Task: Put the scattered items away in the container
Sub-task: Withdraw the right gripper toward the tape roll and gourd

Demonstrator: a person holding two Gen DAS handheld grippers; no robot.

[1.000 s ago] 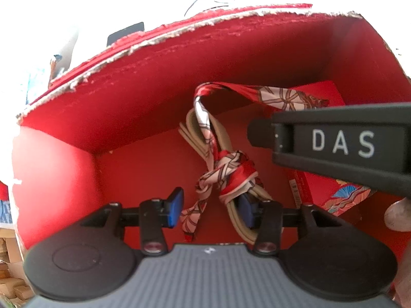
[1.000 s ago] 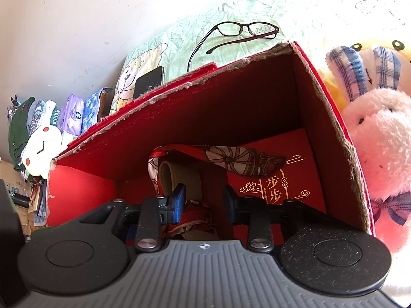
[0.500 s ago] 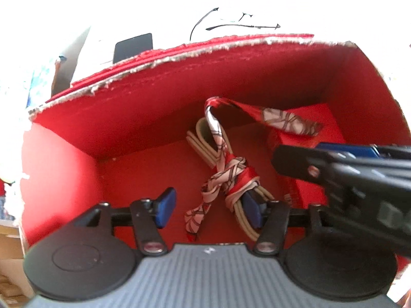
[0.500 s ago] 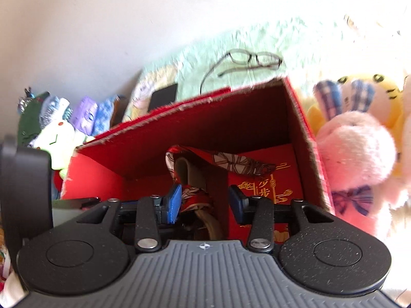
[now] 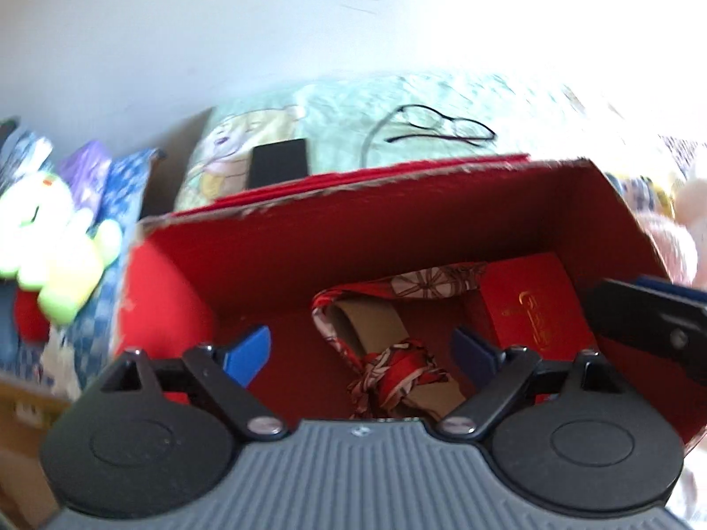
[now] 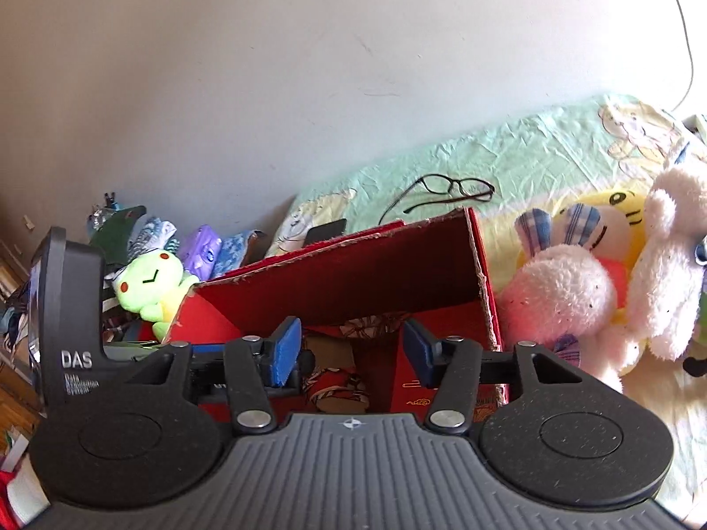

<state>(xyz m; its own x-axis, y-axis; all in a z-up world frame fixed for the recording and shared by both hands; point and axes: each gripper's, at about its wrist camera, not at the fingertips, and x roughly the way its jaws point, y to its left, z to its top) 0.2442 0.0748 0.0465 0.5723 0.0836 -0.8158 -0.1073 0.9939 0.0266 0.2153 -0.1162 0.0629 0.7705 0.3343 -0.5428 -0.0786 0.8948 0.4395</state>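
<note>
Bedsheet [image 6: 521, 150] w/ red box [image 5: 397, 225]; both grippers' fingers spread, empty, scarf [image 5: 389, 362] inside box.

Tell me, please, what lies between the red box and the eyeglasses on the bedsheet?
In the left wrist view, only bare green sheet separates the red box from the eyeglasses; a black phone lies off to the side.

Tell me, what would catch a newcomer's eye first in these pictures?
Most likely the big red cardboard box in the middle of the bed, with a patterned red scarf knotted round a beige strap and a small red gift box inside. Right of it sits a fluffy pink bunny among other soft toys, and behind it glasses lie on the pale green sheet. Both the left gripper and right gripper are open and carry nothing.
</note>
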